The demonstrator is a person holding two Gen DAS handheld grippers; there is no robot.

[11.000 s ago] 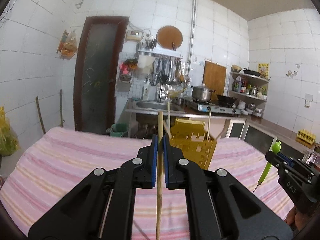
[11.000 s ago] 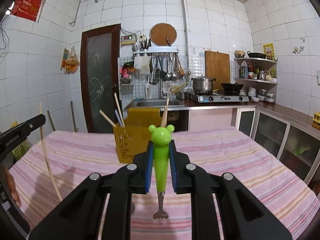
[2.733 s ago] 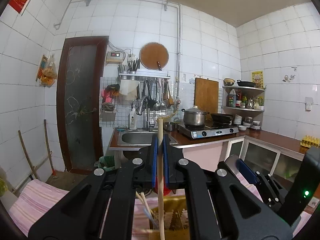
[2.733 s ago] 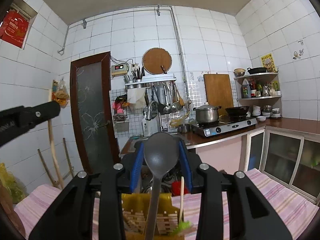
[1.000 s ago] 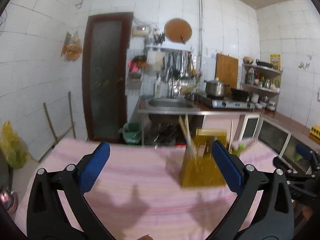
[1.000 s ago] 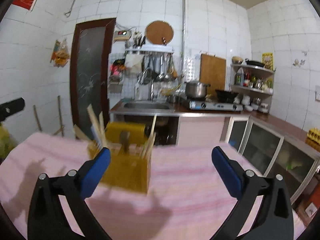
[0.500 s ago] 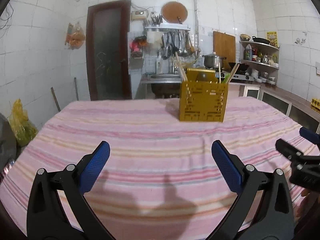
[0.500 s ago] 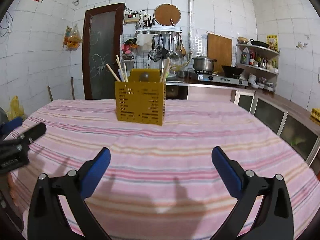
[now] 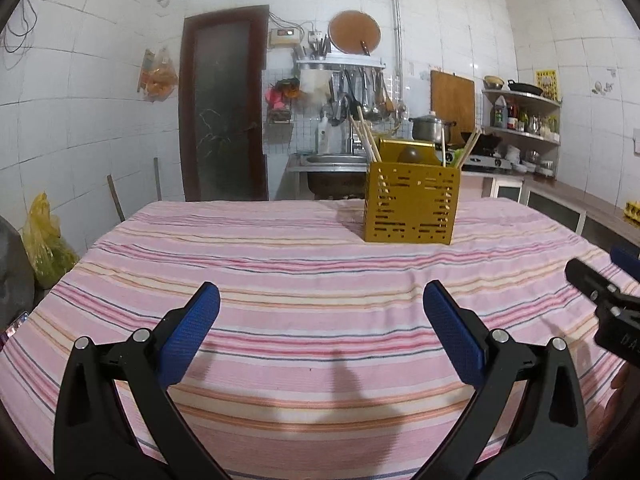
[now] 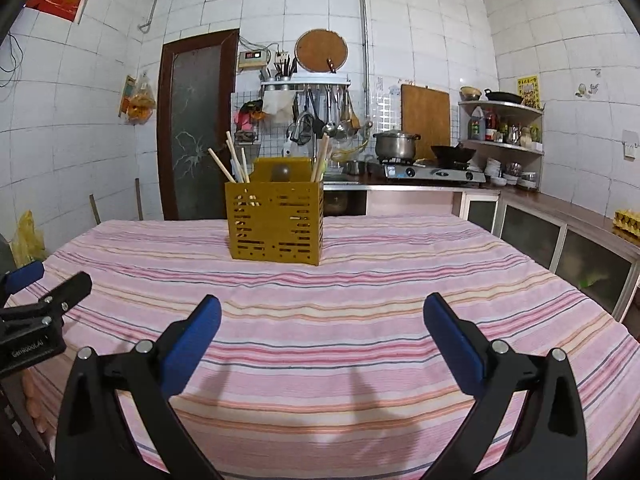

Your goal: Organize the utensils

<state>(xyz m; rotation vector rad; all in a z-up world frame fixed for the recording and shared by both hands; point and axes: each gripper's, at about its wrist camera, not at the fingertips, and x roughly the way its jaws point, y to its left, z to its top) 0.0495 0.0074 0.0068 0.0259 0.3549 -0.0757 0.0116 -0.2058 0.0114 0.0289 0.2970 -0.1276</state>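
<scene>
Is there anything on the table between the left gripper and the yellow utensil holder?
Nothing visible. Only bare striped tablecloth lies between the open left gripper and the yellow utensil holder. The right gripper sits off to the side, outside that path.

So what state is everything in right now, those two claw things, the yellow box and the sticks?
left gripper: open, empty
right gripper: open, empty
yellow utensil holder: upright on the striped cloth
chopsticks: standing in the holder, leaning
dark spoon: standing in the holder
</scene>
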